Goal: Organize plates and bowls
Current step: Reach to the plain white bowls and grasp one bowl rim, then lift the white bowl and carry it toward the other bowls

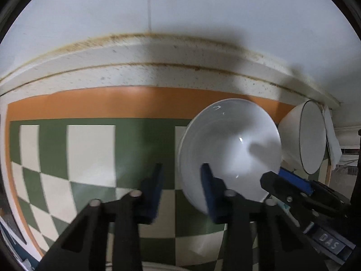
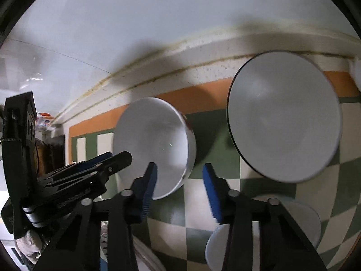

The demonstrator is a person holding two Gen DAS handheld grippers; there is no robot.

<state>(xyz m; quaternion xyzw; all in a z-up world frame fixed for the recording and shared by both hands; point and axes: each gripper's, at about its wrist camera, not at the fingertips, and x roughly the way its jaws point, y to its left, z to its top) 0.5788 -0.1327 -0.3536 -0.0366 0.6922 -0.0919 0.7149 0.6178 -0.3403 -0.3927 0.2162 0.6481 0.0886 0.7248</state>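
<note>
Left tool [image 1: 181, 176] and right tool [image 2: 179, 176] both spread wide, gripping nothing, aimed across checkered bench [image 1: 90, 149]. Two bowls in play: plain white bowl [image 1: 230, 149] tilted just ahead of left tool's right finger, dark-rimmed bowl [image 2: 284, 115] up and right of right tool. Two small plates [image 2: 300, 216] low right.
</note>
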